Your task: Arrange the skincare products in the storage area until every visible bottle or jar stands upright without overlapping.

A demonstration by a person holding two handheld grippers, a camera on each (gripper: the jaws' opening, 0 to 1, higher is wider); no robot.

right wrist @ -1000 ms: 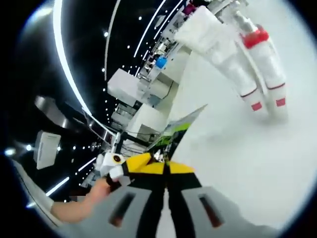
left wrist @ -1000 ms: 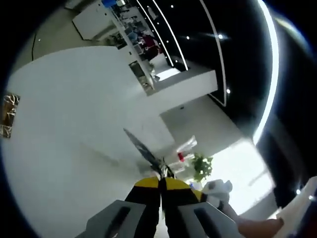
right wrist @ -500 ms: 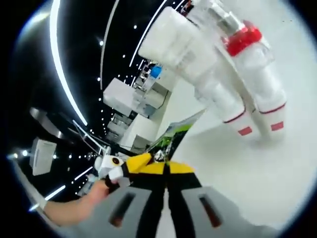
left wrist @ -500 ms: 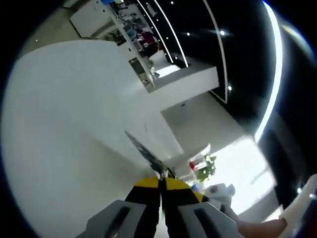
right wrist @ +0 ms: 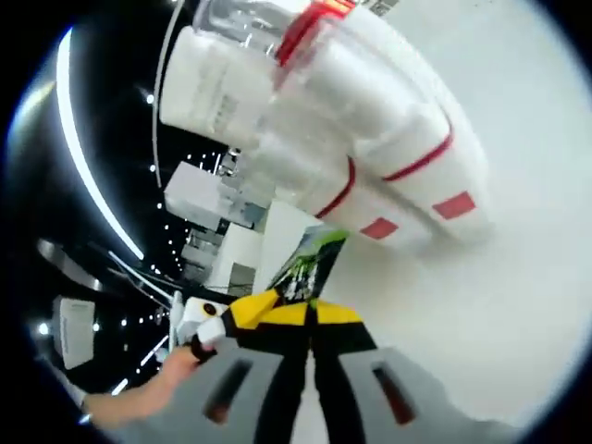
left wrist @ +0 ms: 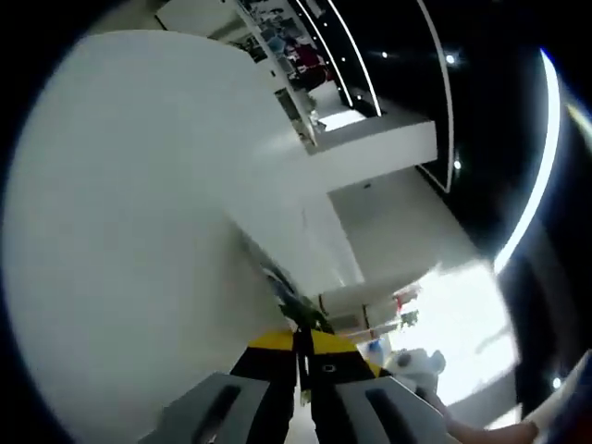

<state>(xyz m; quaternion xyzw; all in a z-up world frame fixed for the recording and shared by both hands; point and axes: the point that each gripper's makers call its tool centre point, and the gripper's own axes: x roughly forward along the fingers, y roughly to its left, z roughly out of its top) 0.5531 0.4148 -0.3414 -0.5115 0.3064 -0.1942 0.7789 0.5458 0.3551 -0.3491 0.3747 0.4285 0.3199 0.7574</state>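
Observation:
Close in the right gripper view, several white bottles (right wrist: pixel 398 129) with red bands and red squares stand tightly together on the white table (right wrist: pixel 499 305). One has a clear cap over a red collar (right wrist: pixel 310 23). A white ribbed tub (right wrist: pixel 217 92) is pressed against them. My right gripper (right wrist: pixel 310 310) is shut just short of the bottles, with a thin green-printed flat packet (right wrist: pixel 310 264) sticking out from between its jaws. My left gripper (left wrist: pixel 298 338) is shut too, over bare table (left wrist: pixel 139 213), and a thin dark flat packet (left wrist: pixel 277 282) shows edge-on at its tips.
A hand (right wrist: pixel 139 407) and the other gripper (right wrist: pixel 199 324) show at the lower left of the right gripper view, and likewise the other gripper (left wrist: pixel 407 363) at the lower right of the left gripper view. White counters (left wrist: pixel 370 153) and shelves lie beyond the table, under dark ceiling lights.
The right gripper's camera has come much closer to the bottles, which now loom large. The left gripper view has swung further over the white table. Both grippers stay shut.

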